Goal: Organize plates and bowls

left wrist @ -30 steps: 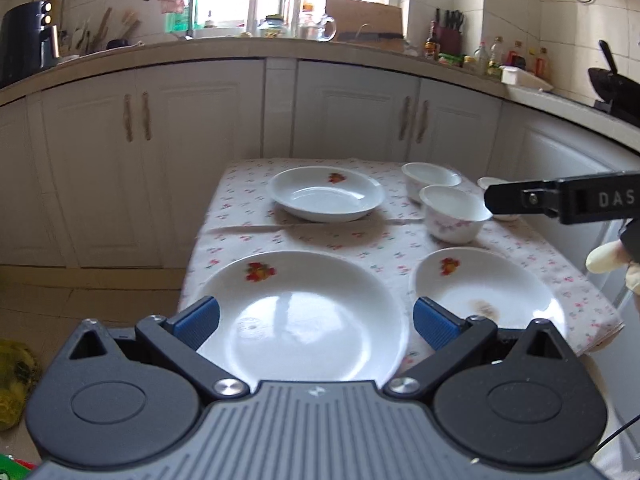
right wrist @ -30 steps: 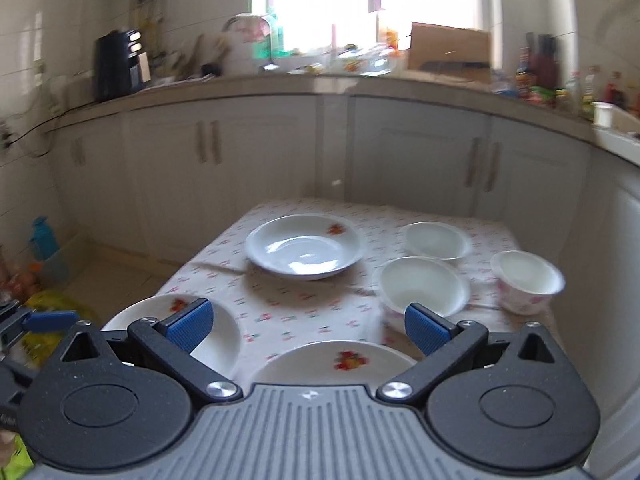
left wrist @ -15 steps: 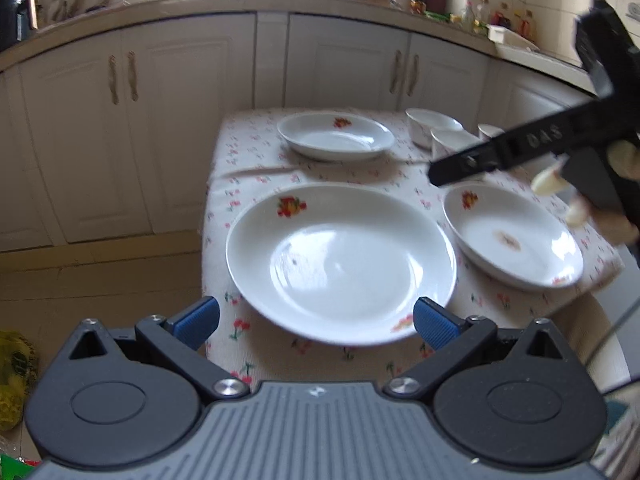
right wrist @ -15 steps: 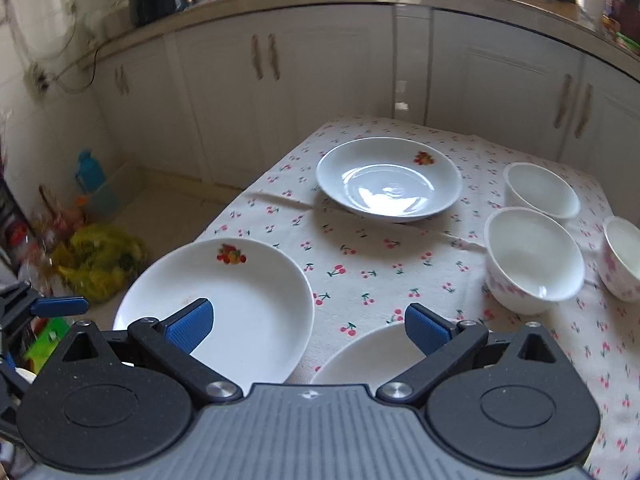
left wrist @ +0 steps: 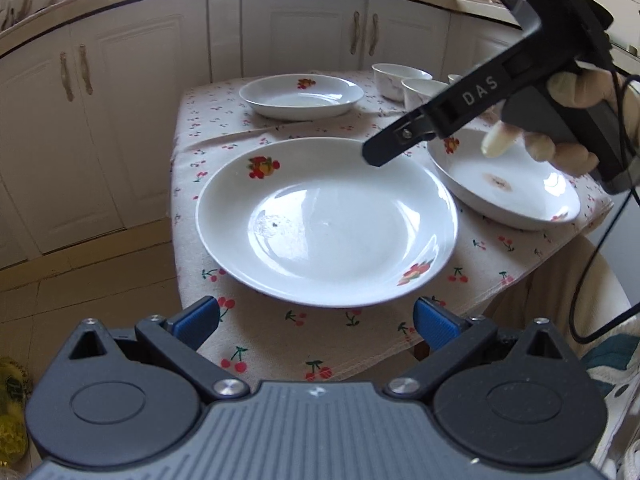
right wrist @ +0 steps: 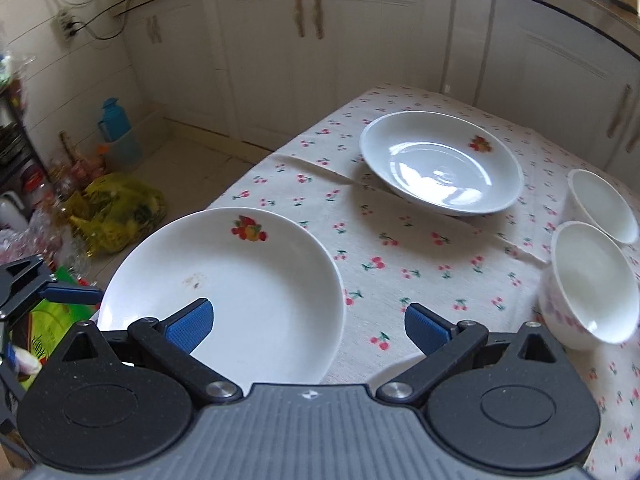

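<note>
A large white plate (left wrist: 326, 220) with fruit prints lies at the near left of the cherry-print tablecloth (left wrist: 288, 332); my left gripper (left wrist: 316, 320) hovers open just in front of its near rim. A second plate (left wrist: 508, 184) lies to its right, a third (left wrist: 302, 94) at the back. Two white bowls (left wrist: 400, 76) stand behind. My right gripper (right wrist: 308, 326) is open above the large plate (right wrist: 224, 292), with the far plate (right wrist: 440, 164) and bowls (right wrist: 592, 280) ahead. Its black body (left wrist: 480, 92), held by a hand, reaches over the large plate's far right rim.
White kitchen cabinets (left wrist: 304, 28) run behind the table. On the floor to the left lie a yellow bag (right wrist: 116, 208), a blue bottle (right wrist: 114, 120) and clutter. The table's near edge (left wrist: 360, 364) drops off just ahead of my left gripper.
Both grippers have tilted down and moved closer to the table. The right gripper swung left over the large plate. Nothing was grasped; the dishes did not move.
</note>
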`<action>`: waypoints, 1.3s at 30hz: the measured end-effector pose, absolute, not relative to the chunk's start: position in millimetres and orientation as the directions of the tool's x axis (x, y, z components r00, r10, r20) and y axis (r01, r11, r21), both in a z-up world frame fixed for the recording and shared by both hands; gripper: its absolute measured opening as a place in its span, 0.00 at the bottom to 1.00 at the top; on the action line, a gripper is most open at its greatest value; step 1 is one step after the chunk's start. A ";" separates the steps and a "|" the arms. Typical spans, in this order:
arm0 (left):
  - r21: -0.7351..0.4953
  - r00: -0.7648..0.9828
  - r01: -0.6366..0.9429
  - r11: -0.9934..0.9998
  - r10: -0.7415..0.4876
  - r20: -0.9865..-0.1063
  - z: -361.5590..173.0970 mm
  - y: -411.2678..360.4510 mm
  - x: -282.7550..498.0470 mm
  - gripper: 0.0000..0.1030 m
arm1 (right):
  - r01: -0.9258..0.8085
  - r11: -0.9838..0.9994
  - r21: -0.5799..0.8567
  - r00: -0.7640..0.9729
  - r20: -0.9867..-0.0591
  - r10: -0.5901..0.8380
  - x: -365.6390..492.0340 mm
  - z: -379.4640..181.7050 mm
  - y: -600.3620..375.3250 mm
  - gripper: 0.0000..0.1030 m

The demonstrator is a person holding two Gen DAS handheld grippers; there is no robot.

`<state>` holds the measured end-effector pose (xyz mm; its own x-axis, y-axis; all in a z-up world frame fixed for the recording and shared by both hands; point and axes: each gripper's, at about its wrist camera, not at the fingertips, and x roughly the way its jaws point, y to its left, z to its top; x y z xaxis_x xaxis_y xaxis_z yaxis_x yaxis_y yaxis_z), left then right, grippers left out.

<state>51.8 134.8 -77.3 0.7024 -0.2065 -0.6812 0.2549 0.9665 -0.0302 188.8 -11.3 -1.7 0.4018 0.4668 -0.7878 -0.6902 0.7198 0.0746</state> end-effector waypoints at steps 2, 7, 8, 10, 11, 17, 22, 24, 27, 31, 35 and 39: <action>-0.022 0.701 0.270 0.963 -0.212 -0.681 -78.9 134.2 54.2 0.99 | -0.707 0.701 0.093 0.376 -0.790 0.484 193.3 -4.6 -7.9 1.00; -0.021 0.697 0.296 0.955 -0.230 -0.679 -81.4 135.3 60.1 0.99 | -0.724 0.671 0.158 0.308 -0.796 0.520 206.5 -10.5 -2.4 0.99; -0.022 0.694 0.302 0.953 -0.235 -0.681 -81.8 135.5 61.0 0.99 | -0.726 0.668 0.163 0.300 -0.799 0.521 209.0 -11.9 -1.1 0.96; -0.017 0.691 0.314 0.949 -0.241 -0.681 -82.1 135.9 62.3 0.99 | -0.728 0.662 0.179 0.278 -0.806 0.523 214.4 -15.3 0.9 0.87; -0.013 0.691 0.316 0.949 -0.239 -0.682 -82.5 136.0 63.0 0.99 | -0.726 0.661 0.188 0.263 -0.812 0.521 217.2 -17.6 1.8 0.84; -0.010 0.688 0.333 0.943 -0.251 -0.681 -82.7 138.7 68.1 0.99 | -0.732 0.648 0.210 0.224 -0.824 0.521 223.4 -25.8 6.0 0.71; 0.002 0.685 0.358 0.934 -0.261 -0.680 -83.9 138.0 72.8 0.99 | -0.738 0.639 0.216 0.213 -0.825 0.524 226.7 -28.8 7.2 0.67; 0.021 0.687 0.373 0.928 -0.261 -0.678 -83.8 136.4 73.7 0.99 | -0.735 0.638 0.231 0.202 -0.823 0.531 229.2 -29.7 6.2 0.67; 0.024 0.683 0.379 0.925 -0.262 -0.682 -85.0 136.8 75.9 0.99 | -0.734 0.634 0.242 0.195 -0.820 0.538 230.2 -29.9 5.5 0.67; 0.022 0.680 0.385 0.922 -0.268 -0.683 -85.1 137.7 75.7 0.98 | -0.736 0.630 0.247 0.189 -0.819 0.542 231.3 -29.7 4.9 0.67; 0.020 0.675 0.386 0.922 -0.267 -0.688 -84.4 137.2 76.9 0.98 | -0.733 0.632 0.252 0.190 -0.816 0.546 230.9 -28.5 4.0 0.67; 0.050 0.692 0.398 0.916 -0.264 -0.672 -80.8 137.2 80.4 0.98 | -0.729 0.639 0.246 0.204 -0.812 0.546 232.0 -27.3 2.6 0.67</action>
